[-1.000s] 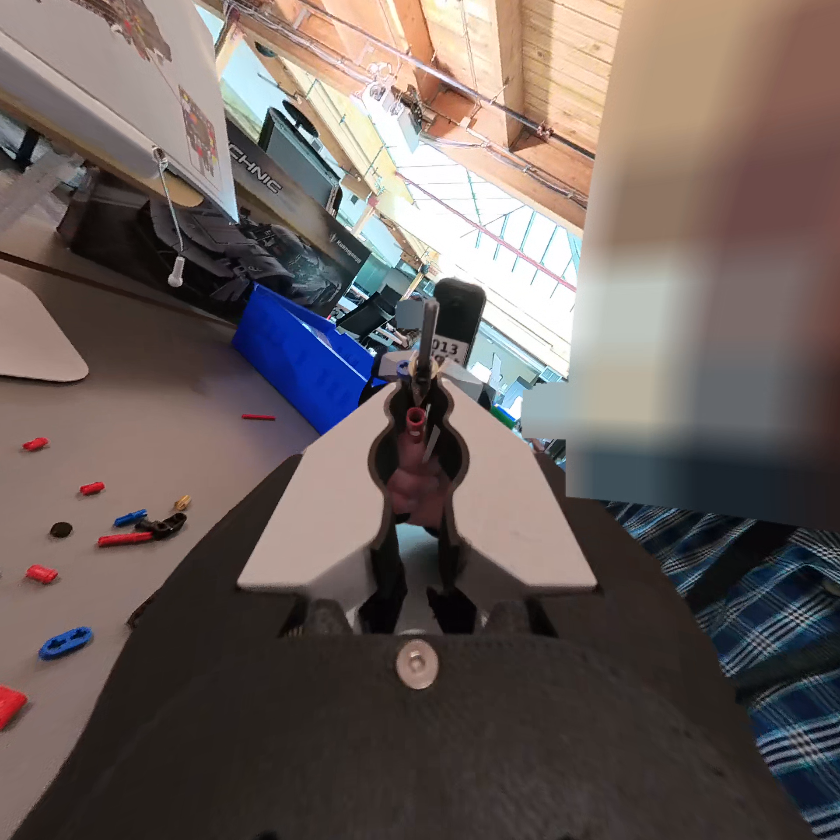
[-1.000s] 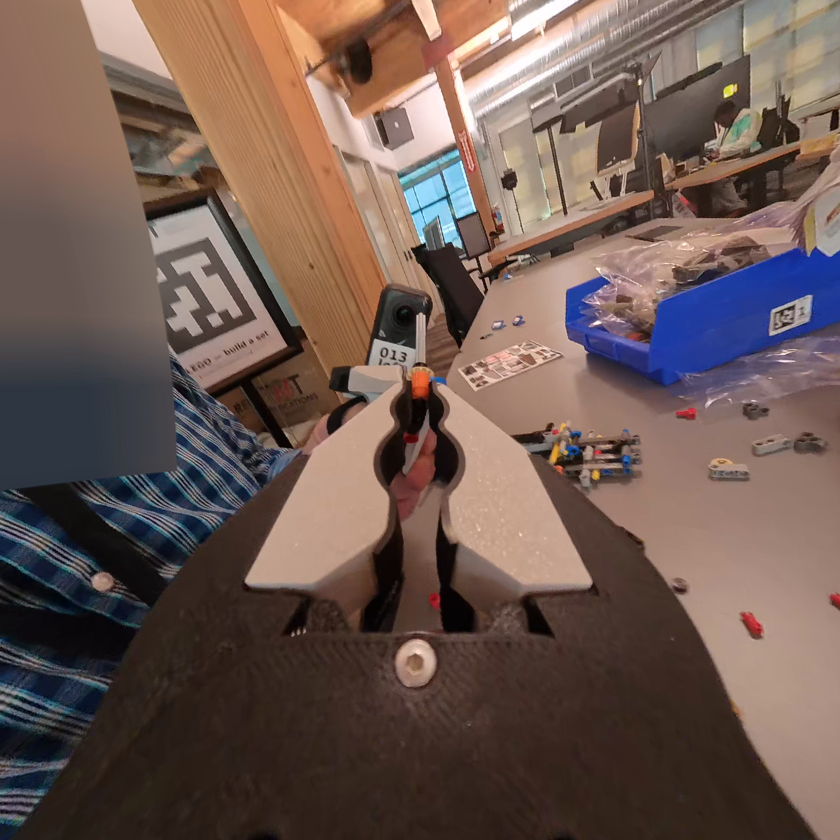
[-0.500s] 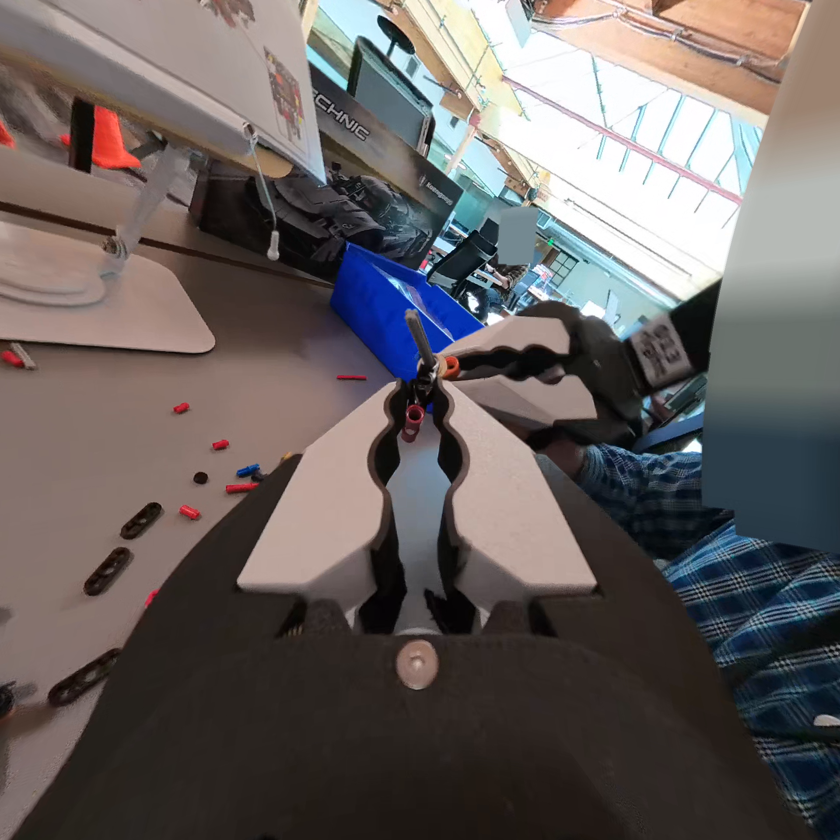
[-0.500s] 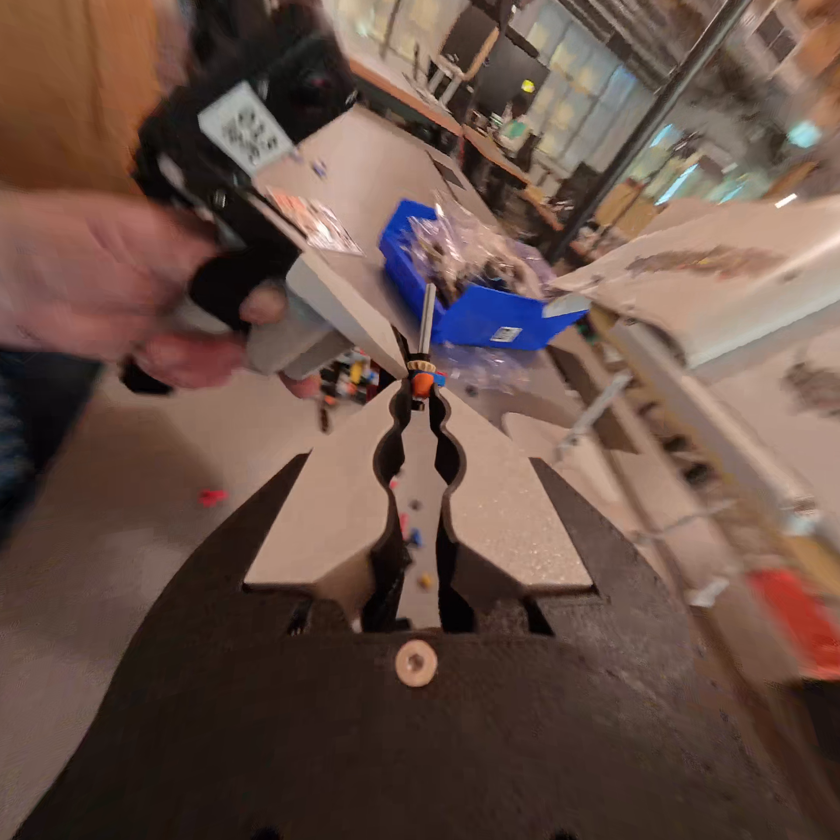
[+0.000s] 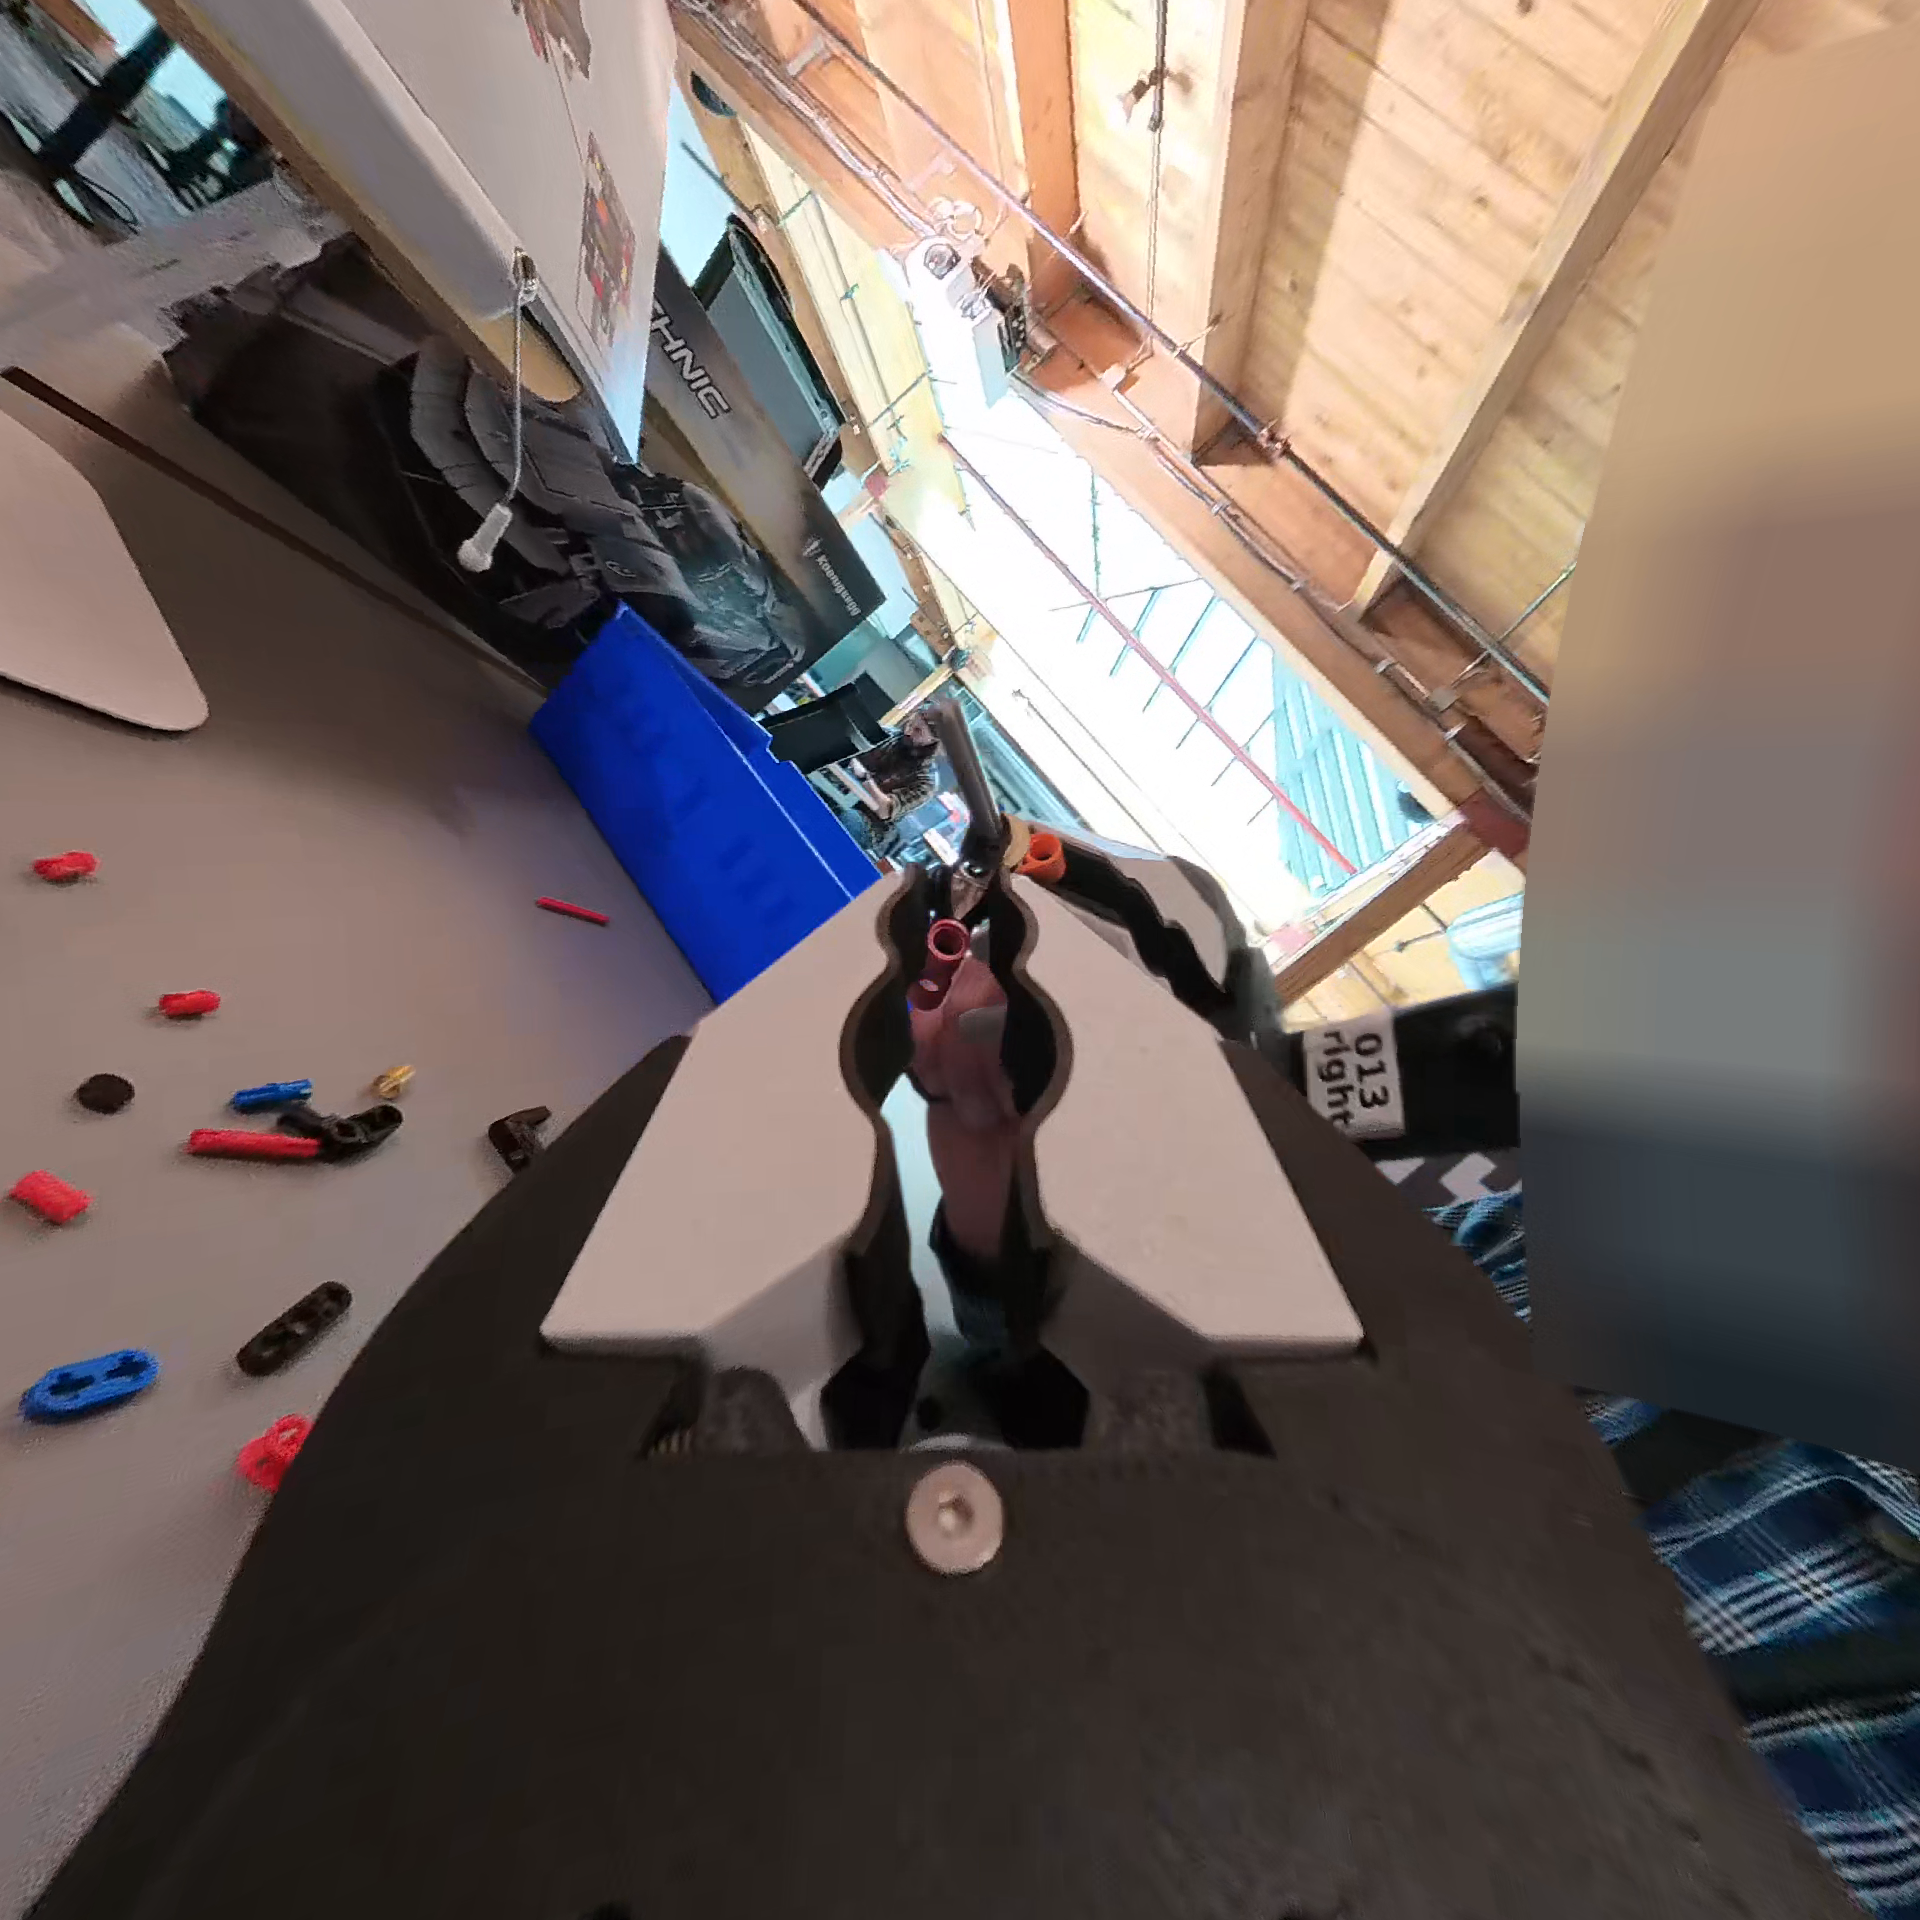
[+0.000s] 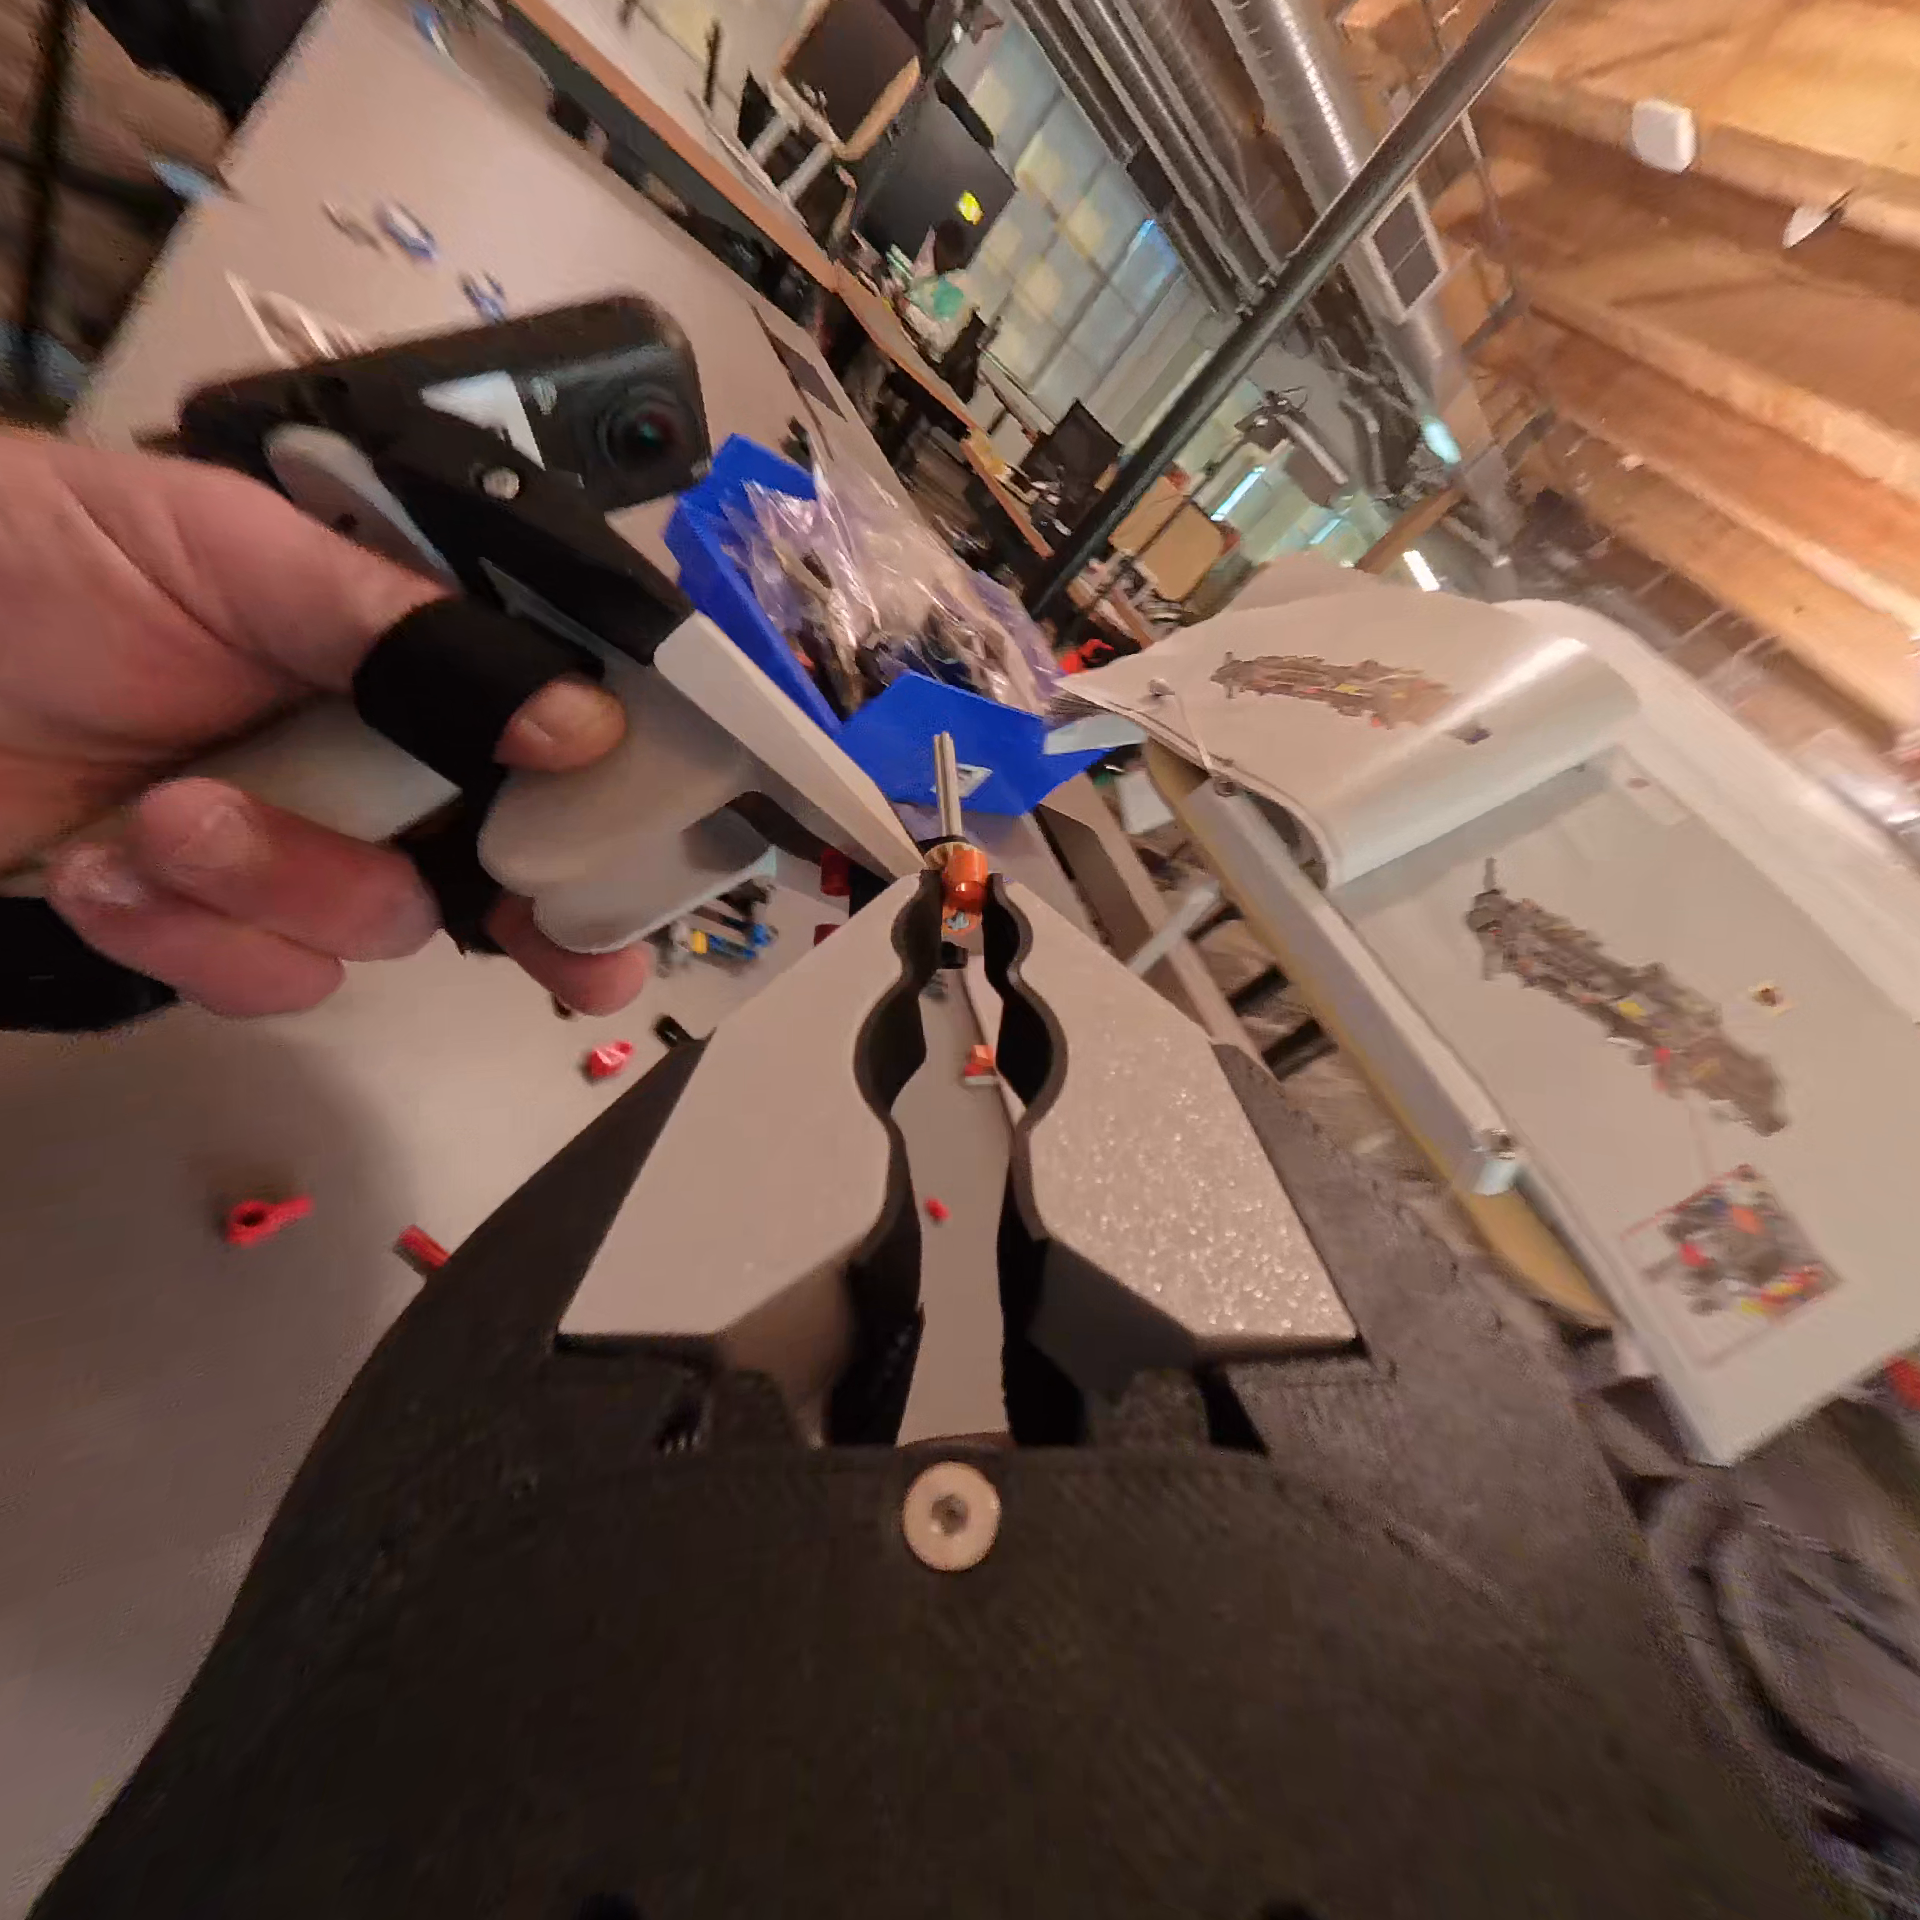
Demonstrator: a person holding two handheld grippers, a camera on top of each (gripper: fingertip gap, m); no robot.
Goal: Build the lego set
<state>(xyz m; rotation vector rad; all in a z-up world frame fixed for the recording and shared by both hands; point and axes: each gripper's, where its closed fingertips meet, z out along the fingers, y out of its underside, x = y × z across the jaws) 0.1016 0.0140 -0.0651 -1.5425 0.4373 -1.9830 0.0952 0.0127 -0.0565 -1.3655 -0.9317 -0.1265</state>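
Red tube piece (image 5: 940, 961) sat pinched in the left hand-held gripper (image 5: 951, 899), while the right hand-held gripper (image 6: 954, 902) clamped the orange bush (image 6: 964, 894) on the grey axle (image 6: 943, 774). Tips had swung back together, so probably lining up the join; blue bin (image 5: 686, 790) behind on the worktop (image 5: 312, 790).

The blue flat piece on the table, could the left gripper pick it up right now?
Probably not yet. The left gripper is shut on a small red tube and held up in the air. The blue piece lies uncovered on the table.
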